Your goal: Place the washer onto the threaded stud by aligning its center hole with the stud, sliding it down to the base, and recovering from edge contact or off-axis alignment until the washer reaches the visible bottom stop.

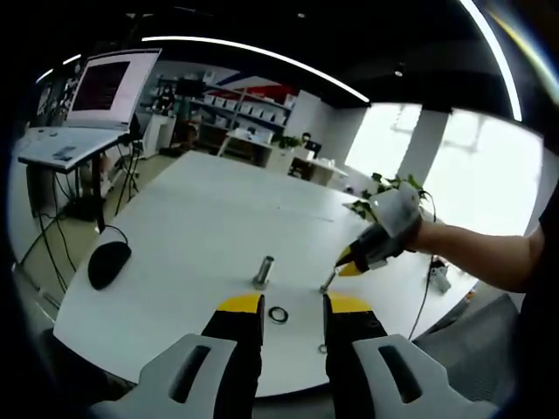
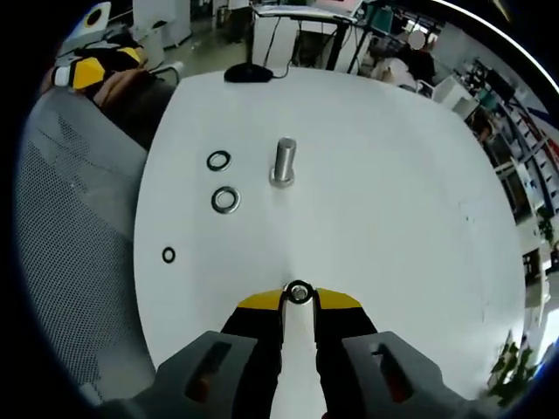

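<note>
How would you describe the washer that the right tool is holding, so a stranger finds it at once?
Start at the white table, where a threaded stud stands upright. Come from the stud toward the yellow-tipped right tool. The held washer is pinched between its tips, while the three other rings lie flat on the table beside the stud.

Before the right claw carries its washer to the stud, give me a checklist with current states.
1. Washer pinched at right claw tips: ok.
2. Washer held level for threading: cannot tell.
3. Stud upright on table, bare of washers: ok.
4. Washer hole over stud axis: not ok, well apart.
5. Left claw open, short of the stud: ok.
6. Spare washers lie beside the stud, off the direct path: ok.
</note>
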Available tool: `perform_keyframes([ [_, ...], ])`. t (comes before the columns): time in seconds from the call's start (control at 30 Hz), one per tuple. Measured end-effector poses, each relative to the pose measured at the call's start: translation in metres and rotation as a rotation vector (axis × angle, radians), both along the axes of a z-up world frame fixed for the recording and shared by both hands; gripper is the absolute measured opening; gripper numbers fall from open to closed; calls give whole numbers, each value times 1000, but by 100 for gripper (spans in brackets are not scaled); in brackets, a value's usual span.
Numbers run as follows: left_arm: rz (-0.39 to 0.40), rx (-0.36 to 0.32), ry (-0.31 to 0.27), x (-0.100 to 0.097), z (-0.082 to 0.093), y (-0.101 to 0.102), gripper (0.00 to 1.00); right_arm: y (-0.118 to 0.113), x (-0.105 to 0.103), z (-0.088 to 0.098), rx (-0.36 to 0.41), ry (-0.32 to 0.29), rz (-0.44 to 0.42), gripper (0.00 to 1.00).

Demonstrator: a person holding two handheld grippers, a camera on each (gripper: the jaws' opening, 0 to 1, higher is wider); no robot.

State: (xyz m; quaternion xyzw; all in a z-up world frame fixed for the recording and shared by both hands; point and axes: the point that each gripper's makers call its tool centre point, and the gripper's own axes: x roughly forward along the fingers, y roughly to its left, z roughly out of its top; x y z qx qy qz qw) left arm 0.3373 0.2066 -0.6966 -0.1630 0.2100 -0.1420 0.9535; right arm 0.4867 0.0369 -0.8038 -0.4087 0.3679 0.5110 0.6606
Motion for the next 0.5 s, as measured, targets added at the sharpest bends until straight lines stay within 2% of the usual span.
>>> perform_keyframes([
  [0.5,2,-2,2,0,0,0,25,-2,2,-14,-43,23,8,14],
])
